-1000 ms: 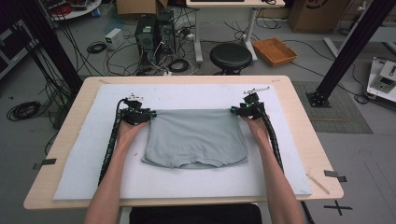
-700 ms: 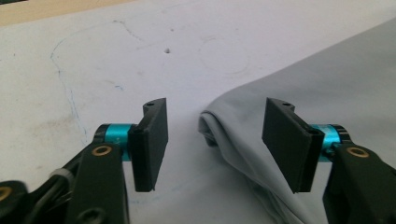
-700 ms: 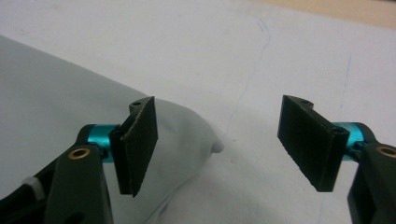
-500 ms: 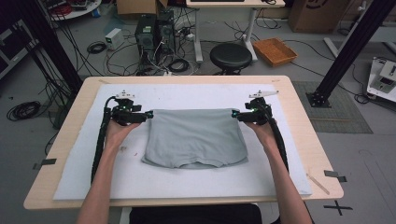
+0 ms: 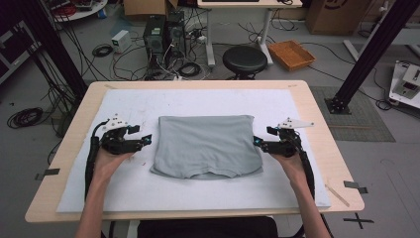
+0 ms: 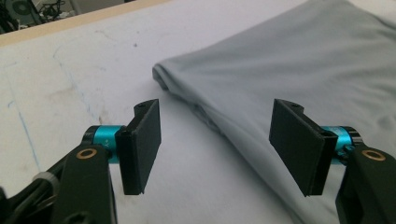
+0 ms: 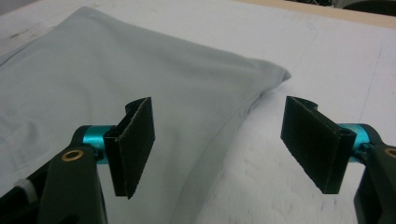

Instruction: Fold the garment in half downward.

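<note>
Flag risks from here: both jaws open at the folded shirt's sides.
1. The shirt is folded in layers; the left hand-held gripper might pinch only the top one and undo the fold.
2. The right hand-held gripper sits at the hem edge; uneven lifts could skew the shirt on the mat.

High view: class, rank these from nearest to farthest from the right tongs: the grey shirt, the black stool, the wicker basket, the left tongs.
Measured from the right tongs:
1. Grey shirt, right beside them on the white mat.
2. Left tongs, across the shirt at its other side.
3. Black stool and wicker basket, both on the floor beyond the table's far edge; too close to call between them.
</note>
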Motion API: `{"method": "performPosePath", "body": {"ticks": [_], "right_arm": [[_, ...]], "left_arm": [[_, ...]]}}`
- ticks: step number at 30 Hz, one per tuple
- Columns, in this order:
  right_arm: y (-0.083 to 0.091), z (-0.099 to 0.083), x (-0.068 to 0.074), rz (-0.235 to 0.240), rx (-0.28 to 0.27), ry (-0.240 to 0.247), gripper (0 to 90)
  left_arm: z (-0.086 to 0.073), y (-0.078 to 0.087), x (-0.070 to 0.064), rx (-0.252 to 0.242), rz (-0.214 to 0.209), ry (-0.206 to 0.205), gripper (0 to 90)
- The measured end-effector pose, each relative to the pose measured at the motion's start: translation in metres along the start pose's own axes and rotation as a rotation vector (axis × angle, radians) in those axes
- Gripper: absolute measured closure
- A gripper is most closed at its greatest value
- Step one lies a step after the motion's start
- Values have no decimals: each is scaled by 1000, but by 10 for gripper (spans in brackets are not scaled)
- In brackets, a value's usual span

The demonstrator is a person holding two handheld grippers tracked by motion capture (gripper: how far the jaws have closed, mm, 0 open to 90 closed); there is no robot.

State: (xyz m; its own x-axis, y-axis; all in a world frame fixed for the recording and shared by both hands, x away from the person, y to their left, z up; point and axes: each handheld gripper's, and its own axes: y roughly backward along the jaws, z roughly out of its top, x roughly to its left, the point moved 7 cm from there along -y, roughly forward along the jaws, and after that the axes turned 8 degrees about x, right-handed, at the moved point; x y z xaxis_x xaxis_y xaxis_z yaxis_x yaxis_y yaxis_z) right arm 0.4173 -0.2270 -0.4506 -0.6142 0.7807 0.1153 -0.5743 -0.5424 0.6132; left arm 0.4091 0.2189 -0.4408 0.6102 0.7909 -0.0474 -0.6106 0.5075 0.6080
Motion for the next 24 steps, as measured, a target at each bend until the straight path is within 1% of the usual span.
{"method": "performPosePath", "body": {"ticks": [1,2,4,5,6,7,9,11,13,15,17,19,20,22,24], "right_arm": [[0,0,0,0,0,0,264],[2,-4,1,0,-2,5,263],[5,-14,4,3,-5,1,263],[6,-18,4,2,-7,-7,263],[8,-26,5,-2,-3,-17,263],[8,-26,5,-2,-3,-17,263],[8,-33,5,-4,0,-23,263],[9,-39,6,-7,7,-26,260],[11,-43,8,-10,3,-24,260],[14,-46,8,-20,-3,-26,260],[18,-48,7,-36,-11,-29,260],[19,-49,6,-39,-12,-28,260],[21,-48,7,-39,-18,-24,260],[22,-48,7,-40,-19,-19,260],[25,-47,7,-46,-26,-18,260]], "left_arm": [[-5,2,-3,-2,-2,-7,341],[-10,5,-6,-9,-6,-11,341],[-17,8,-9,-23,-7,-8,341],[-21,8,-9,-16,-9,-4,341],[-24,9,-10,-10,-7,-1,341],[-27,9,-10,-6,-5,4,341],[-30,10,-13,-12,-15,14,341],[-31,12,-18,-25,-26,0,341],[-33,15,-23,-44,-49,-10,341],[-36,15,-27,-46,-57,-23,341],[-40,15,-29,-43,-55,-23,341],[-41,15,-30,-52,-63,-17,341],[-41,15,-30,-49,-63,-19,341],[-40,16,-29,-49,-49,-22,341],[-39,18,-29,-59,-49,-18,341]]}}
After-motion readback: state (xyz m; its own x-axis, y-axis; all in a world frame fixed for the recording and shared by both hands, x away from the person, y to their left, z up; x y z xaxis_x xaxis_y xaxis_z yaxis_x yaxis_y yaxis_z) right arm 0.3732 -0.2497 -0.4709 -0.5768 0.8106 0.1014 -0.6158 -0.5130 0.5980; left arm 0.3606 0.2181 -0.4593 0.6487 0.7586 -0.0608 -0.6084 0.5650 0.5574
